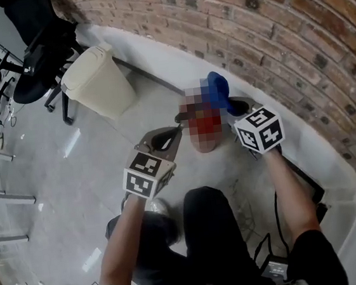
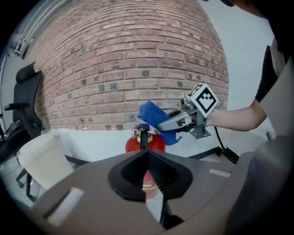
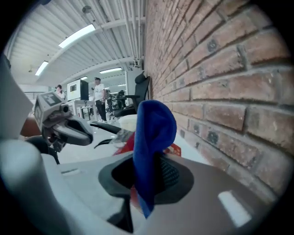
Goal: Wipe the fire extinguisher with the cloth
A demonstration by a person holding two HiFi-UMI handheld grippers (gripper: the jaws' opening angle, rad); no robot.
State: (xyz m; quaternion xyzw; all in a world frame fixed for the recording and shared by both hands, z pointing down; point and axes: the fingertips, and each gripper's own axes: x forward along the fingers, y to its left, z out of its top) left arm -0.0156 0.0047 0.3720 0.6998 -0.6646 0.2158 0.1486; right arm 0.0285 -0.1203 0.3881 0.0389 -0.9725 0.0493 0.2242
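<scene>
Red fire extinguisher (image 2: 145, 143) stands beside a brick wall (image 2: 128, 69); above its top the right gripper (image 3: 148, 170) grasps a blue cloth (image 3: 154, 133) in its fingers, the left gripper (image 2: 148, 158), fingers clenched empty, just in front of it

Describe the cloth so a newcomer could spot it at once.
Start at the brick wall and drop to the red fire extinguisher standing at its foot. The cloth is by the extinguisher's top, pinched in the right gripper. It is the only bright blue thing there, soft and crumpled.
</scene>
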